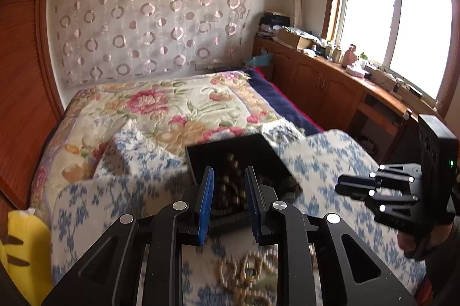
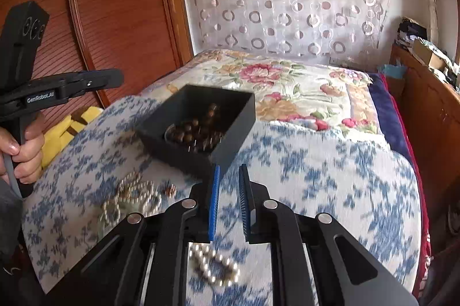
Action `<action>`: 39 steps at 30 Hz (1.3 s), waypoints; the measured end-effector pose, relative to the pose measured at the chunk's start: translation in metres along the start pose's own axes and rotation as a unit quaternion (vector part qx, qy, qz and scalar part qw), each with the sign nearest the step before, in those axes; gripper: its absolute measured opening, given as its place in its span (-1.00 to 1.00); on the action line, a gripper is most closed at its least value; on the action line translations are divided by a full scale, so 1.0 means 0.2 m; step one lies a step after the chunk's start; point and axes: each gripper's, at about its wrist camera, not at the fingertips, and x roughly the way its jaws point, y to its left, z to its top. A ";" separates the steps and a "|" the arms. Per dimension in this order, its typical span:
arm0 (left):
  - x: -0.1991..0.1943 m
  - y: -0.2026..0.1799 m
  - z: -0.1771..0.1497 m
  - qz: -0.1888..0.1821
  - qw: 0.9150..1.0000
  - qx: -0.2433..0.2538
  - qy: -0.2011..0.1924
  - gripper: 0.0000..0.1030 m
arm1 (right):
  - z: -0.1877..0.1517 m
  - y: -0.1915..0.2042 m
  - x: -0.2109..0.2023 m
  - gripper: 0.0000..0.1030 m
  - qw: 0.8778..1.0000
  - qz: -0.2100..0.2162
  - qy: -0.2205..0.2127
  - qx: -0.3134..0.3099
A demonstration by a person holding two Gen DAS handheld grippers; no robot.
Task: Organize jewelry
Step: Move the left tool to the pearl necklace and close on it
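Note:
A black open box (image 2: 233, 127) sits on the blue-and-white floral cloth (image 2: 330, 170) and holds brown wooden beads (image 2: 198, 130). The box (image 1: 258, 150) and beads (image 1: 230, 185) show ahead of my left gripper (image 1: 229, 175), which is open and empty just above them. A tangle of pearl and gold jewelry (image 2: 132, 196) lies on the cloth left of my right gripper (image 2: 229, 172); it shows under my left gripper too (image 1: 247, 271). A pearl strand (image 2: 215, 265) lies beneath my right gripper, which is open and empty near the box's front corner.
The cloth covers a cushion on a bed with a flowered quilt (image 2: 302, 87). A wooden panel wall (image 2: 115, 4) stands at the left. A wooden cabinet (image 1: 330, 84) with clutter runs under the window at the right. A yellow toy (image 1: 26, 248) lies at the cloth's left edge.

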 end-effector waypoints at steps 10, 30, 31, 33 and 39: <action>-0.06 -0.04 -0.34 -0.013 0.999 -0.007 0.040 -0.60 | -0.25 0.01 -0.02 -0.41 1.000 -0.007 0.026 0.008; -0.06 -0.06 -0.58 0.007 0.996 -0.030 0.088 -0.60 | -0.36 -0.05 0.07 -0.55 0.995 -0.050 0.082 0.003; -0.06 -0.06 -0.57 0.008 0.996 -0.032 0.089 -0.60 | -0.36 -0.05 0.07 -0.55 0.995 -0.053 0.082 0.001; -0.04 -0.05 -0.56 0.009 0.995 -0.034 0.091 -0.60 | -0.36 -0.04 0.08 -0.55 0.995 -0.057 0.083 -0.003; 0.04 -0.04 -0.53 0.025 0.993 -0.034 0.107 -0.60 | -0.36 -0.03 0.08 -0.55 0.995 -0.062 0.083 -0.008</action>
